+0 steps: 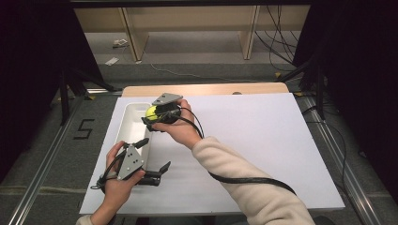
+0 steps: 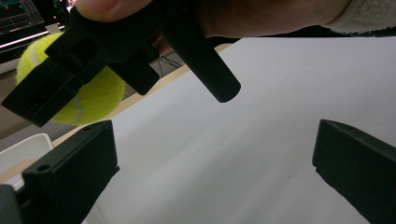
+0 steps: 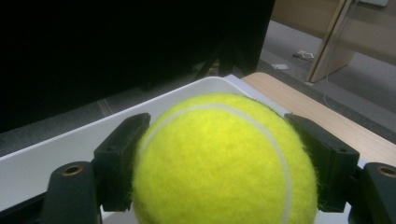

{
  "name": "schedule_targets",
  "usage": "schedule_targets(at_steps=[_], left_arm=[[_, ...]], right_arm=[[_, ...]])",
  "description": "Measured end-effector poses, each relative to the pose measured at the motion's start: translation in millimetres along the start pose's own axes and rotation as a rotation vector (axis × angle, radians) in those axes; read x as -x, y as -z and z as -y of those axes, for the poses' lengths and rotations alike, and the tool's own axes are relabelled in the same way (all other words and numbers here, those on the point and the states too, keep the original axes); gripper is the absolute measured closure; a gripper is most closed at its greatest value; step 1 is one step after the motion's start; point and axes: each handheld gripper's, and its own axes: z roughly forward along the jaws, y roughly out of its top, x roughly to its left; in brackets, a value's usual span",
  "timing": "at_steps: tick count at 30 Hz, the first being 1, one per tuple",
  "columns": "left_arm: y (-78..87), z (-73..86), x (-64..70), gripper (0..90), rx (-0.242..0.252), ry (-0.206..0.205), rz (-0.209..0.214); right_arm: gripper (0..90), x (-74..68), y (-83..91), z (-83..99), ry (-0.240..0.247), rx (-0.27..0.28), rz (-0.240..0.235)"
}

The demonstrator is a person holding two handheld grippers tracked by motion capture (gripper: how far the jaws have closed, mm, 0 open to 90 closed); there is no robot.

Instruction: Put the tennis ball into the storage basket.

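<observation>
Nearest you, your left hand (image 1: pixel 119 180) holds the left gripper (image 1: pixel 155 159) low over the white sheet (image 1: pixel 263 150) that covers the table, just in front of the near end of the white tray (image 1: pixel 126 123). Its jaws stand wide apart with nothing between them; in the left gripper view they frame bare white sheet, one jaw at each lower corner. Its grey three-cornered plate (image 1: pixel 130 161) faces up toward the high camera. A little farther out, your right arm in its cream sleeve (image 1: pixel 244 178) crosses from the lower right toward the tray, with the black cable (image 1: pixel 253 180) trailing over the forearm. Your right hand (image 1: pixel 180 129) carries the right gripper (image 1: pixel 149 119) above the tray's right wall, about midway along its length. Its jaws are closed against a yellow tennis ball (image 3: pixel 219 161), one jaw pressed to each side, the ball's white seam curving over the top. The right gripper view looks past the ball into the tray's far end (image 3: pixel 93 135), with the wooden table edge (image 3: pixel 317 121) beyond it to the right. Farthest off lie grey floor and a light wooden frame (image 1: pixel 187 28).
</observation>
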Motion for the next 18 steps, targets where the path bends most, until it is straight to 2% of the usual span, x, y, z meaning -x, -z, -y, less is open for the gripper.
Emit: schedule_targets(at_steps=[18], left_arm=[[-0.4,0.4,0.3,0.0,-0.002,-0.001,0.004]], right_arm=[[26.4,-4.0,-15.8,-11.4,0.005,-0.006,-0.008]])
